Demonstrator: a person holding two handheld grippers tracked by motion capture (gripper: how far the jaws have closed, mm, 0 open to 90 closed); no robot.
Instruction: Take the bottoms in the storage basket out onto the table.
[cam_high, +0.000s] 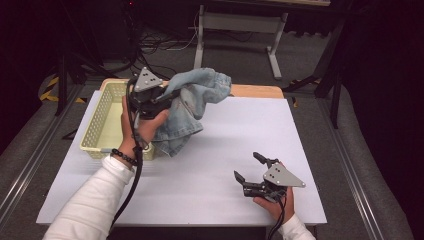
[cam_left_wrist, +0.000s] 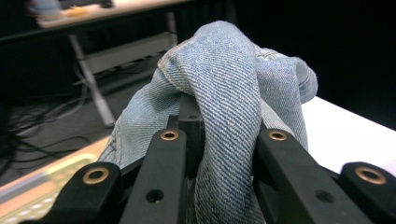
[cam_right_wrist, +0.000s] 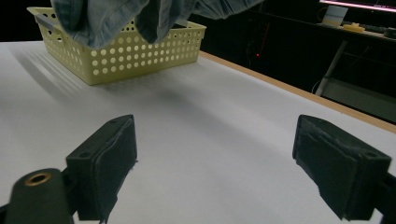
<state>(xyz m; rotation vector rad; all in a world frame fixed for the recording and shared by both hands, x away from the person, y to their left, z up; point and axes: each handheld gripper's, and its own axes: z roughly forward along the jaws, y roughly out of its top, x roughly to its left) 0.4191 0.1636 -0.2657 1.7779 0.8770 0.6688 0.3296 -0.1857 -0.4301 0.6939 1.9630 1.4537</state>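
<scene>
While the denim garment (cam_high: 192, 107) hangs bunched in the air at about ten o'clock of the tabletop (cam_high: 225, 150), we see it clamped between the jaws of the left tongs (cam_high: 167, 97), which are clenched on a thick fold of the blue cloth. From the left gripper view the denim (cam_left_wrist: 229, 93) rises in a rounded hump between the two black jaws and drapes down over them on both sides. Part of the cloth falls toward the tabletop just beside the yellow perforated basket (cam_high: 102, 125), which stands at nine o'clock, near the left edge; whether the lowest fold touches the white surface we cannot tell. In the right gripper view the garment (cam_right_wrist: 140, 14) hangs in front of the upper part of the basket (cam_right_wrist: 140, 56) at twelve o'clock. Our left hand (cam_high: 145, 127) wraps the gripper body, a dark beaded bracelet (cam_high: 124, 156) sits at the wrist, and a white sleeve (cam_high: 90, 205) runs down toward seven o'clock. Well apart from the denim, at about five o'clock, the right tongs (cam_high: 247, 167) lie low over the bare white tabletop in our right hand (cam_high: 275, 202), released, jaws spread wide with nothing between them.
</scene>
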